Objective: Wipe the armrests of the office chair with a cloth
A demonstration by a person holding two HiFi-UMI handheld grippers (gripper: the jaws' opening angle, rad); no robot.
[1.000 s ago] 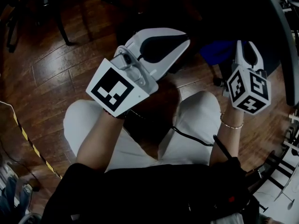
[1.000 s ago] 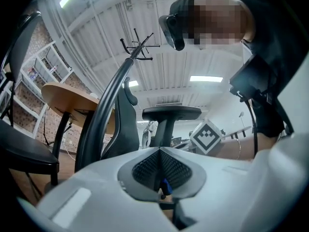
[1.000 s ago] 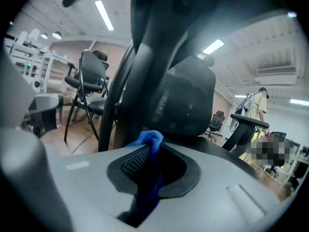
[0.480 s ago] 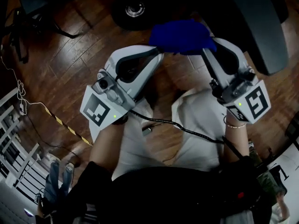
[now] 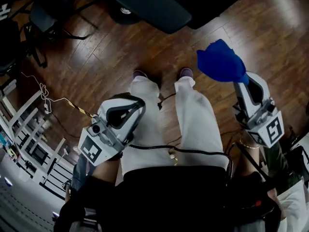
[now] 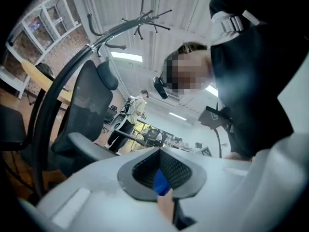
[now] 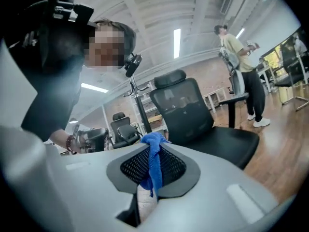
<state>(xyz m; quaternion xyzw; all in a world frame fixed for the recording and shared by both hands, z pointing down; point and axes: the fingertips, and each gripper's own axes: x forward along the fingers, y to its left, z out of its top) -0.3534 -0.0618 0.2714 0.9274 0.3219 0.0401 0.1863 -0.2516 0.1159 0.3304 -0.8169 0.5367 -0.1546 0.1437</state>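
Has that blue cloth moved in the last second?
Yes. The blue cloth, shut in the right gripper, has swung away from the dark chair, rightward over the wood floor.

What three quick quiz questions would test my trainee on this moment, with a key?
1. Multiple choice: the blue cloth is held by A) the left gripper, B) the right gripper, C) neither.
2. True or false: the cloth is touching the office chair.
3. Fill in: the floor is made of ___ planks.
Key: 1 B. 2 False: the cloth is held up in the air, apart from the chair. 3 Wood.
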